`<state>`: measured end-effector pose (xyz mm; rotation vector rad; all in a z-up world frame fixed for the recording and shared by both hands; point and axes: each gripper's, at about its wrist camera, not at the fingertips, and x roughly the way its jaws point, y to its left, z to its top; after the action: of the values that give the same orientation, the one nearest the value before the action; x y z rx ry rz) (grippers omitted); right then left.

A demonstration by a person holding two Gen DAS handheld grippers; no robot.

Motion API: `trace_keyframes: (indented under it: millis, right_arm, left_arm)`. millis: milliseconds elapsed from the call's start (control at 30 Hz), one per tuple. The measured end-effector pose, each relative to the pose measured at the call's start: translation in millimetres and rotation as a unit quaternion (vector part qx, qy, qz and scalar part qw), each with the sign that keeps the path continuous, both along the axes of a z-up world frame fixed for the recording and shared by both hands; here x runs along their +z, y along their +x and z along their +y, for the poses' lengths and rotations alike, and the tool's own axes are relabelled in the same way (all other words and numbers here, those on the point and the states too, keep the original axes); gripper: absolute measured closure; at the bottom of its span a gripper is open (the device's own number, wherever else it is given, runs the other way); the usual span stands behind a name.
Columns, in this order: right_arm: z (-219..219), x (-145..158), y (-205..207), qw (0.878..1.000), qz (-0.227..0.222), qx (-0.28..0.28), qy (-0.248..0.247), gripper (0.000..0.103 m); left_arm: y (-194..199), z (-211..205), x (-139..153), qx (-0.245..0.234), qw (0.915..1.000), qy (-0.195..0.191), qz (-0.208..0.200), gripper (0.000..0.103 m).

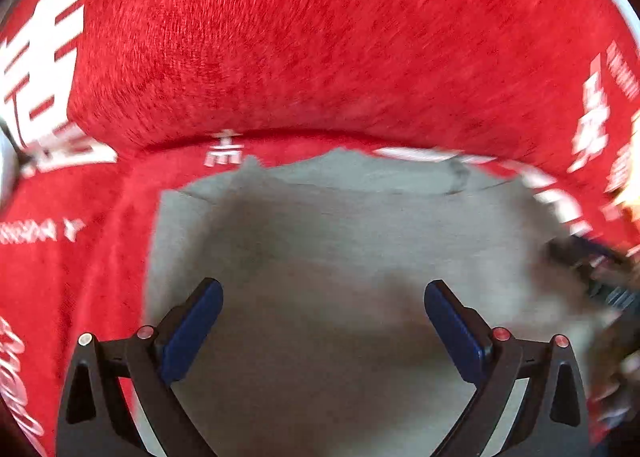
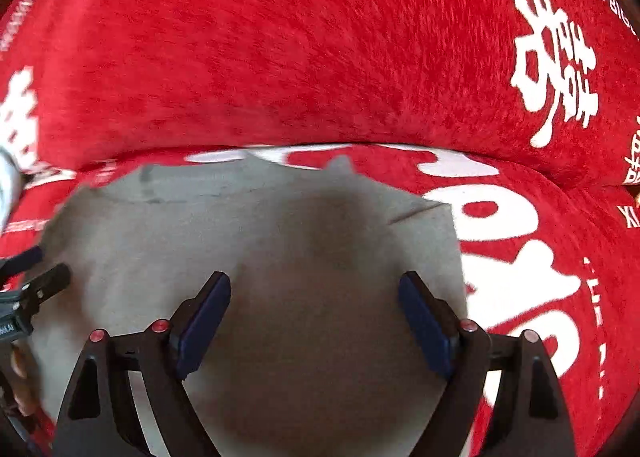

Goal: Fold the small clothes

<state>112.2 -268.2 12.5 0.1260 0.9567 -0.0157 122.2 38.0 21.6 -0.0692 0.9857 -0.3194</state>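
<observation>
On the red sofa cushion (image 1: 320, 57), both the left gripper (image 1: 323, 321) and right gripper (image 2: 314, 313) gape wide and empty above the grey garment (image 2: 260, 241); I'd grasp its 12 o'clock corners evenly.

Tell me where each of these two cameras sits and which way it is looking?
Left wrist view: sits on the left gripper, looks forward and down over its open blue fingers at the grey garment on the red cover; the right gripper shows blurred at the right edge.
Right wrist view: sits on the right gripper, looks down over its open fingers at the grey garment; the left gripper shows at the left edge.
Shared: the garment, the cover with white lettering, and each other's gripper.
</observation>
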Motion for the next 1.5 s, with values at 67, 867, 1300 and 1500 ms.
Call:
trace_keyframes:
  millis: [67, 867, 1300, 1500]
  right_arm:
    - [9, 5, -17, 0.999, -0.013, 0.027, 0.011, 0.014]
    - [41, -16, -143, 0.997, -0.033, 0.053, -0.048, 0.009]
    - [65, 0, -152, 0.997, -0.022, 0.073, -0.024, 0.007]
    - [89, 6, -143, 0.994, -0.022, 0.098, -0.04, 0.007]
  left_arm:
    - [-15, -2, 7, -0.009, 0.9995, -0.031, -0.006, 0.001]
    - [-129, -2, -16, 0.006, 0.9995, 0.022, -0.022, 0.001]
    - [-123, 111, -29, 0.107, 0.9549, -0.271, 0.061, 0.001]
    - [-94, 105, -35, 0.103, 0.944, -0.309, 0.05, 0.001]
